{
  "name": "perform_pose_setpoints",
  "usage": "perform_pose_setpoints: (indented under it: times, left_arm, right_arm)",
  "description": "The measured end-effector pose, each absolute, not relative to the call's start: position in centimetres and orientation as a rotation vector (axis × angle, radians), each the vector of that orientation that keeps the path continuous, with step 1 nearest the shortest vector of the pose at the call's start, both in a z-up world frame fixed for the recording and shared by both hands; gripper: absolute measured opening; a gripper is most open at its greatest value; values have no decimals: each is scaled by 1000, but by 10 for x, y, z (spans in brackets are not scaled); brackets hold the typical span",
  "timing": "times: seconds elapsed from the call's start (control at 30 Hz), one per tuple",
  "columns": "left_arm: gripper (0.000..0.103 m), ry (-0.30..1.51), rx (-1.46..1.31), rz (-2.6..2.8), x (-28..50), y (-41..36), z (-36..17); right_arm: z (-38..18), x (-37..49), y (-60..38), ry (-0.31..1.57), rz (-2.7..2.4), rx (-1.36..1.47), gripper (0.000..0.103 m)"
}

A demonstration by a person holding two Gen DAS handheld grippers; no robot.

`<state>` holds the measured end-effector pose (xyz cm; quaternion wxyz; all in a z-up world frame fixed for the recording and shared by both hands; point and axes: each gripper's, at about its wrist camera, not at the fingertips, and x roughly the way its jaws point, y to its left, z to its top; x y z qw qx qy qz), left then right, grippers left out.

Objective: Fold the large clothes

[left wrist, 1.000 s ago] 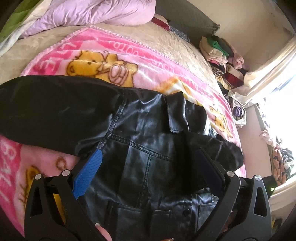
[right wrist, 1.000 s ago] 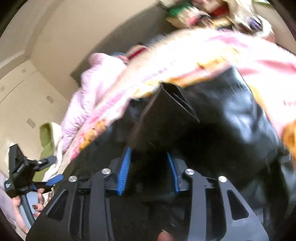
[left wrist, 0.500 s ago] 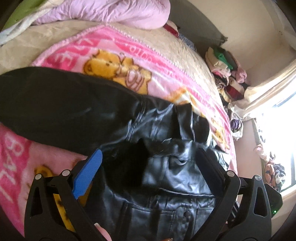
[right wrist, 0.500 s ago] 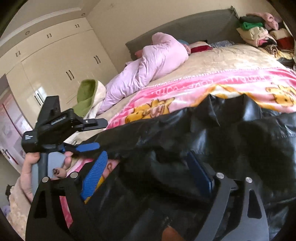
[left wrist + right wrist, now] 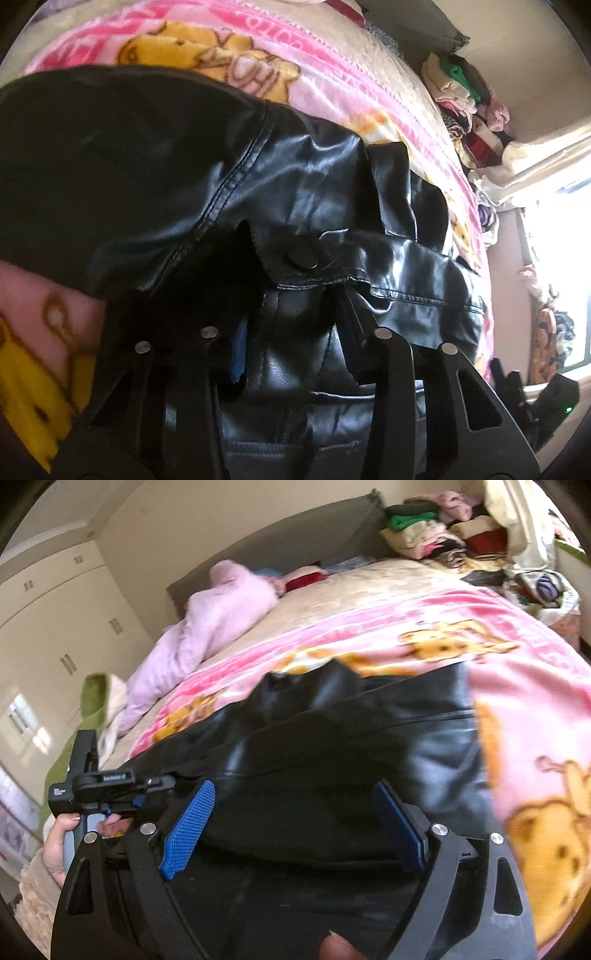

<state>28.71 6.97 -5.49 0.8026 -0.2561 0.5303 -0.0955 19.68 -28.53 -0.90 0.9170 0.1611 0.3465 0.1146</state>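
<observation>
Left wrist: left gripper (image 5: 295,325) closing on black jacket (image 5: 314,192) fold.
Right gripper (image 5: 291,827) wide open over jacket; pink blanket (image 5: 517,686) at 2 o'clock.

Strong daylight is let in by the blown-out bright window (image 5: 561,280) at far right, and glare is thrown across the glossy black leather jacket (image 5: 317,192). Near folds are lost in deep shadow. Edges are curved by fisheye distortion; the right view is smeared by motion blur.

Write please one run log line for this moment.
stage: folding black leather jacket on pink blanket | left hand-held gripper: closing, jacket fold between fingers | right hand-held gripper: open over jacket
</observation>
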Motion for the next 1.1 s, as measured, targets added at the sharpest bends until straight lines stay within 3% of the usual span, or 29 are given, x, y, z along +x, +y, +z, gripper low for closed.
perform_pose_setpoints:
  times: [0.03,0.07,0.33,0.47,0.6,0.8,0.97,1.1]
  left_arm:
    - [7,1122,-551,-230,286,67,-51]
    - [4,1109,-559,-251,285,66,-46]
    - [1,821,-435,-359,261,49,57]
    - [1,749,-353,-347,252,48,77]
    - [1,764,-269,-291,257,54,52]
    - [1,887,-303,-274,269,65,-11]
    - [4,926,-291,-299,267,61,-33]
    - [7,957,-207,-267,270,49,-48]
  right_arm:
    - [-7,196,-291,708,226,323,87]
    - [-7,196,-295,703,215,315,86]
    - [12,204,-331,641,156,331,75]
    - [20,218,-330,640,144,296,72]
    - [9,251,-321,716,130,266,57]
    - [-31,300,-306,846,64,187,49]
    - [-79,315,-325,951,-76,134,32]
    - [-90,315,-338,946,-63,180,31]
